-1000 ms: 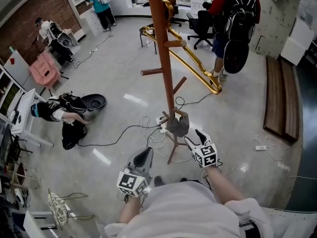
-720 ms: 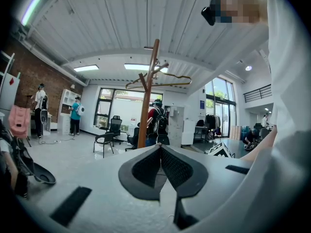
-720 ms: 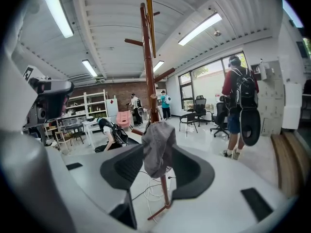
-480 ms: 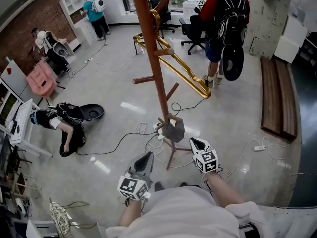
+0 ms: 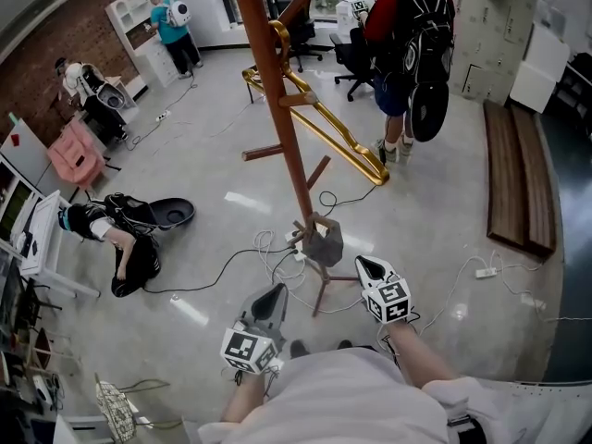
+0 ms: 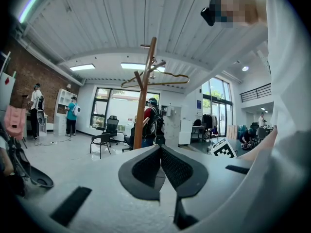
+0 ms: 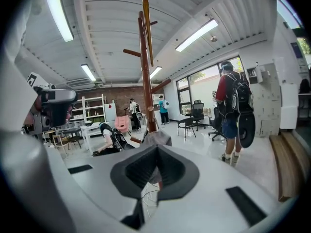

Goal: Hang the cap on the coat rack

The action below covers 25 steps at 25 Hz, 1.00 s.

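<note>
Annotator: Grippers, two. Your left gripper (image 5: 276,291) has its jaws shut tip to tip, with nothing in them. Your right gripper (image 5: 363,263) has just been closing. Its jaws now meet as well, and nothing is caught between them.

Operator: Cap?

Annotator: One cap (image 5: 325,244), grey. It hangs on a low peg of the coat rack (image 5: 282,128), close against the pole and above the rack's feet. Your right gripper's tips sit just beside it, not touching. Your left gripper is lower in the head view, near the feet and apart from the cap.

Operator: Racks, pegs?

Annotator: One coat rack, brown wood. You can see at least three bare pegs up the pole in the head view; the top is cut off there.

Operator: Rest of the room?

Annotator: Four other people:
- one standing person with a black backpack (image 5: 407,35)
- one person in a teal top (image 5: 171,21) by the white shelves
- one person by the brick wall (image 5: 79,67)
- one crouched person (image 5: 116,229) on the floor at your left

One gold garment rail (image 5: 324,128) lies on the floor behind the rack. Two black office chairs (image 5: 356,49) stand near the windows. There is one wooden bench (image 5: 513,183) at your right and one pink chair (image 5: 74,151) at your left. Loose cables (image 5: 277,248) run around the rack's feet; I can't count them.
</note>
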Motion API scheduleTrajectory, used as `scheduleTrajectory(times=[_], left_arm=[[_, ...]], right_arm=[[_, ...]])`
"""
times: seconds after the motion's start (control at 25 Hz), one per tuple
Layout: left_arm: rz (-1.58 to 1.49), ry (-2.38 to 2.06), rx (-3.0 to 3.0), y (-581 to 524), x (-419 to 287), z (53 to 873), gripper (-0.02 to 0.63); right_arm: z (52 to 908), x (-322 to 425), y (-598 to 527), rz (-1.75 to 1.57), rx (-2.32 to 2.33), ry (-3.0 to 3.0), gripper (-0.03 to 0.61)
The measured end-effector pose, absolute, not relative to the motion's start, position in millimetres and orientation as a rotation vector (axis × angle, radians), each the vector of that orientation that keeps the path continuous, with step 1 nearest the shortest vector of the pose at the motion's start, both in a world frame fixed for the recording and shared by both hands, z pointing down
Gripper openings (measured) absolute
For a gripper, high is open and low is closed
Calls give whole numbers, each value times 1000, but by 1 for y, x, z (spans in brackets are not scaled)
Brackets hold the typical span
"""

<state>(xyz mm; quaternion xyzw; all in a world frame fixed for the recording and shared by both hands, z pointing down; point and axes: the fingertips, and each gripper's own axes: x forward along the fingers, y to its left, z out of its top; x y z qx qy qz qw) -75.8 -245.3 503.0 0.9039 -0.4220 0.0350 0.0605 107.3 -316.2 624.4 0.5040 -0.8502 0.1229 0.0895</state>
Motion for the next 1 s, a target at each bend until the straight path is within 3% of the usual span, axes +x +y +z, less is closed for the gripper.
scheduleTrajectory(times=[1.0], left_arm=[[86, -1277, 2762, -250, -76, 500, 11]], right_arm=[[515, 71, -279, 303, 1331, -2814, 12]])
